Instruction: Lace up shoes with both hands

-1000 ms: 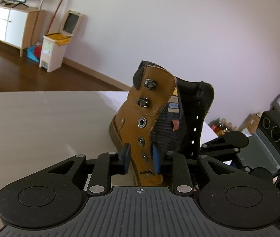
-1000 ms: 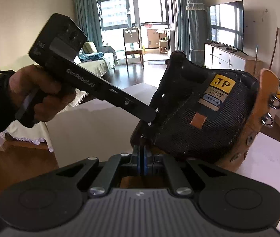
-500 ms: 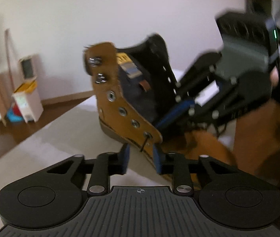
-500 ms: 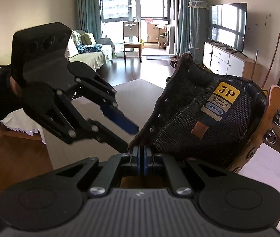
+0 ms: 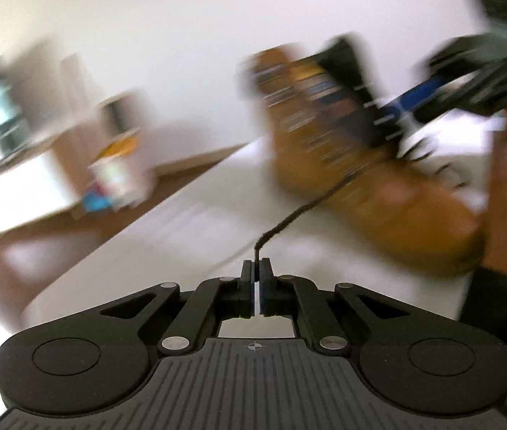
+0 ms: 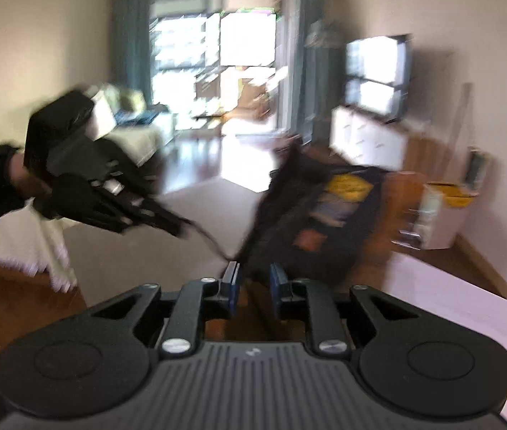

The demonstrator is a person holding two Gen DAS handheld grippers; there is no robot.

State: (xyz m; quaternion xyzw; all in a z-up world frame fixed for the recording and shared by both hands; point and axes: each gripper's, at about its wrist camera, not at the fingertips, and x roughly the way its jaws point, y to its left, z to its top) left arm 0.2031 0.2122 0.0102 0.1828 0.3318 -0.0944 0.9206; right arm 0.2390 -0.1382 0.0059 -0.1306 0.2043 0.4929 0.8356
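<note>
Tan boot (image 5: 378,193) on table (image 5: 146,268); L gripper (image 5: 257,268) clamps lace (image 5: 289,218).

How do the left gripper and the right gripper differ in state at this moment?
The left gripper is shut on the dark lace, which runs from its tips to the tan boot; the right gripper is open, nothing gripped. The left jaws have just been closing, the right jaws opening. Both are black with blue pads.
</note>
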